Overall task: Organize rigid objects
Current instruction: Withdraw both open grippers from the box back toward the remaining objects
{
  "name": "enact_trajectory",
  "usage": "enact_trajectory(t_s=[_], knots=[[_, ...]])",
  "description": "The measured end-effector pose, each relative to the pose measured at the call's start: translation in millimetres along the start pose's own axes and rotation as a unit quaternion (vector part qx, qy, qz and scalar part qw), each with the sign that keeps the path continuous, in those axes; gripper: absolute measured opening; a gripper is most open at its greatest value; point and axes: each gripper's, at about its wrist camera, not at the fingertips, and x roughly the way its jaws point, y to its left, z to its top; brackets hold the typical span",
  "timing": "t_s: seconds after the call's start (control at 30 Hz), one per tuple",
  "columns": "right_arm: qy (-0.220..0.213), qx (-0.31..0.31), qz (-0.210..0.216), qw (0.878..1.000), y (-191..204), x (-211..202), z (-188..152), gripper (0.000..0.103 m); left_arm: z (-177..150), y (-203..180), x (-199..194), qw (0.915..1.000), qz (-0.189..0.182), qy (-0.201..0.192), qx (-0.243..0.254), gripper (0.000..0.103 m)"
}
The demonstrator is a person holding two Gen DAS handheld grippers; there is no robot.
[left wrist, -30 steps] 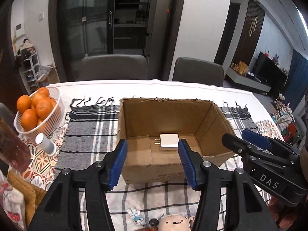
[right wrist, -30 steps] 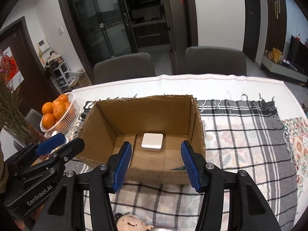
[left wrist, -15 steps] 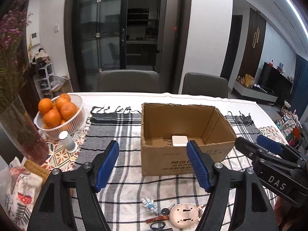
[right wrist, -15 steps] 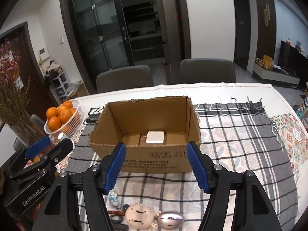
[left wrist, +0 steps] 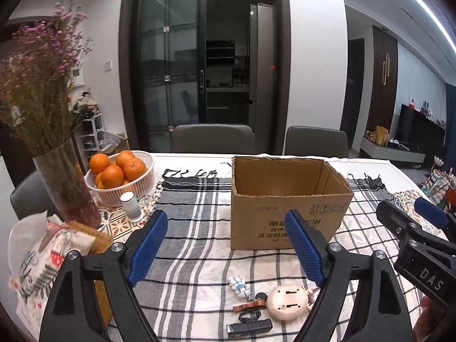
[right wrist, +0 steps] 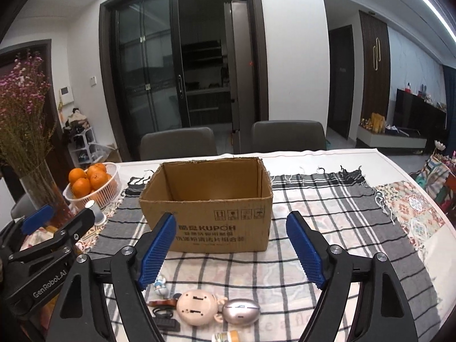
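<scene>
- Cardboard box (right wrist: 208,208) sits open-topped on the checked cloth (right wrist: 319,213) mid-desk, printed side facing you. You can't see its floor from either camera.
- Your left tongs (left wrist: 225,245) are opening, blue pads wide apart, nothing between them. They hang over the cloth, short of the box's near left corner.
- Your right tongs (right wrist: 230,248) are opening too, also holding nothing. The box front shows in the gap between the pads, but they don't touch it.
- Each tool shows in the other's camera: the right one at the right edge of the left view, the left one at the lower left of the right view.
- Loose items lie on the cloth close to you, in front of the box and apart from it:
- a round beige gadget (right wrist: 196,307), underside up, with a silver egg-shaped piece (right wrist: 240,310) touching its right side;
- a small white and blue figure (left wrist: 238,285) just left of the gadget;
- a brown strap-like piece (left wrist: 249,306) and a dark bar-shaped thing (left wrist: 249,327) below it, too small to identify;
- a small bottle (right wrist: 226,337) with a yellow label, cut off at the bottom edge of the right view.
- Left of the cloth: white basket of oranges (left wrist: 119,176), a small grey cylinder (left wrist: 131,205) in front of it, and a glass vase (left wrist: 67,188) of dried pink flowers.
- Two grey chairs (right wrist: 178,144) stand behind the desk (right wrist: 327,158).
</scene>
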Motion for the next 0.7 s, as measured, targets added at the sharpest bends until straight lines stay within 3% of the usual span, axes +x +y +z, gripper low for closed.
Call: enact_trajectory(t_s=[0.43, 0.7], knots=[[-0.058, -0.032, -0.008, 0.998, 4.1, -47.3, -51.0, 0.085, -52.4, -2.4, -29.1, 1.0000, 0.006, -0.004, -0.003, 0.096], [-0.047, -0.038, 0.002, 0.998, 7.0, -57.4, -84.2, 0.085, -82.5, -1.5, -42.3, 0.9997, 0.007, -0.019, 0.013, 0.101]])
